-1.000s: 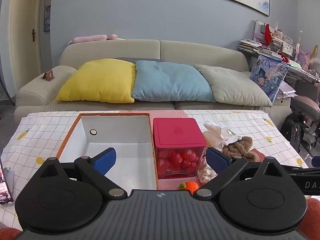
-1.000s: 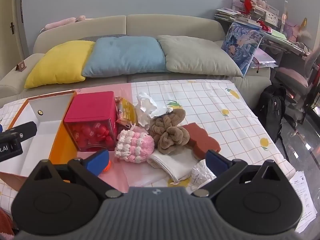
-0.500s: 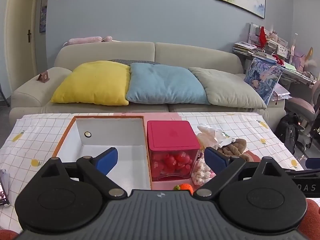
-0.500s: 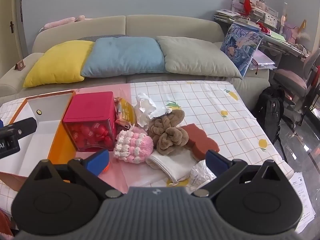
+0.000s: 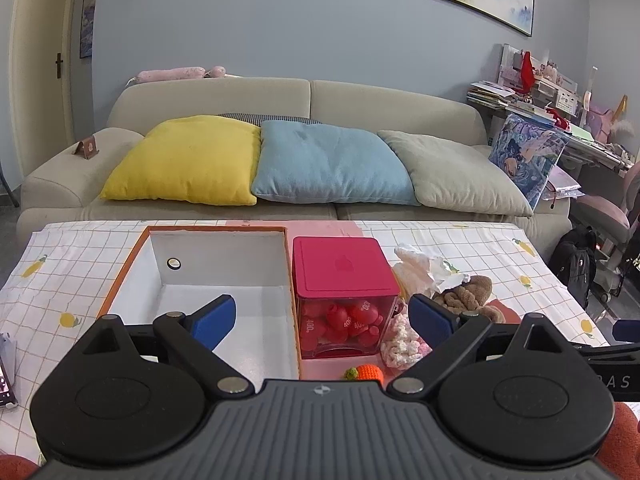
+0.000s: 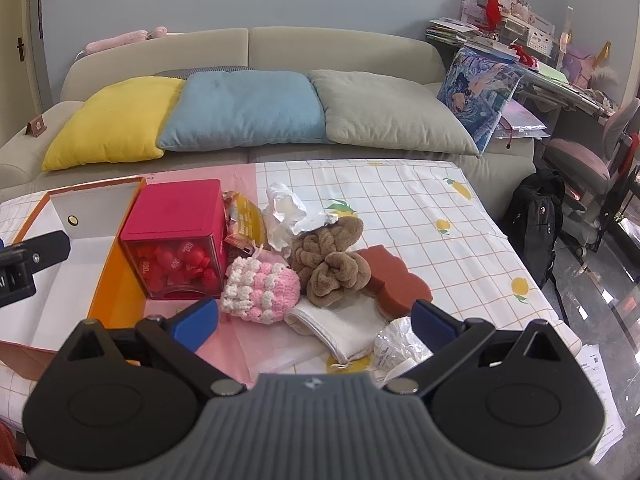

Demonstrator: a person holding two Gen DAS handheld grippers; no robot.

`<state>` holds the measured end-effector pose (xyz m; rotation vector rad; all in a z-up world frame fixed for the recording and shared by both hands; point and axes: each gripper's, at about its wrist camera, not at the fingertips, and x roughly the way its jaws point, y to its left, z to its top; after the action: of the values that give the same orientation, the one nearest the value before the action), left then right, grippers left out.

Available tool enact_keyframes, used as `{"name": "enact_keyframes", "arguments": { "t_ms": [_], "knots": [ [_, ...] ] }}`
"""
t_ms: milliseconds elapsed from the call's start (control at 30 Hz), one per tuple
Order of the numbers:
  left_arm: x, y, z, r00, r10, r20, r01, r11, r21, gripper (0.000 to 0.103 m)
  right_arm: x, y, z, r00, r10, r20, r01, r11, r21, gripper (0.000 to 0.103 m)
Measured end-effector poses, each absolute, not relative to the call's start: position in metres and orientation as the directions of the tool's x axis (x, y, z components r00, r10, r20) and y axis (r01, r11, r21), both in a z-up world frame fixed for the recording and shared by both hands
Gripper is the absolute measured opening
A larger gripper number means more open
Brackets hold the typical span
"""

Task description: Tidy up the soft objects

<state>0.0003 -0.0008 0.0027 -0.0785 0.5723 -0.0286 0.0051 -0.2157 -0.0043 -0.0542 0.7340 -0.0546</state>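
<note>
A pile of soft things lies on the checked tablecloth: a pink-and-white crocheted pouch (image 6: 262, 290), a brown knotted plush (image 6: 330, 266), a rust sponge (image 6: 394, 286), a white cloth (image 6: 340, 326) and a crumpled plastic bag (image 6: 394, 350). An open orange box with a white inside (image 5: 224, 292) stands left of them. My left gripper (image 5: 322, 318) is open and empty, above the box and the red-lidded container (image 5: 342, 276). My right gripper (image 6: 314, 322) is open and empty, just above the near side of the pile. A small orange crochet toy (image 5: 366, 372) lies by the container.
White crumpled paper (image 6: 286, 214) and a yellow snack packet (image 6: 246, 220) lie behind the pile. A sofa with yellow, blue and grey cushions (image 5: 332, 164) stands beyond the table. A black backpack (image 6: 538, 220) sits on the floor at the right. A phone (image 5: 6, 376) lies at the left edge.
My left gripper has drawn back and risen a little, so the box and container look farther off. My right gripper has barely moved. Both stay open.
</note>
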Motion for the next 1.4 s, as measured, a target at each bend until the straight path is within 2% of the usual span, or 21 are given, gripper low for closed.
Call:
{"name": "enact_keyframes", "arguments": {
  "t_ms": [1400],
  "knots": [
    [0.0046, 0.0013, -0.0053, 0.805, -0.036, -0.592, -0.017, 0.996, -0.085, 0.103, 0.0070, -0.2201, -0.0121, 0.721, -0.073, -0.689, 0.050, 0.997, -0.053, 0.100]
  ]
}}
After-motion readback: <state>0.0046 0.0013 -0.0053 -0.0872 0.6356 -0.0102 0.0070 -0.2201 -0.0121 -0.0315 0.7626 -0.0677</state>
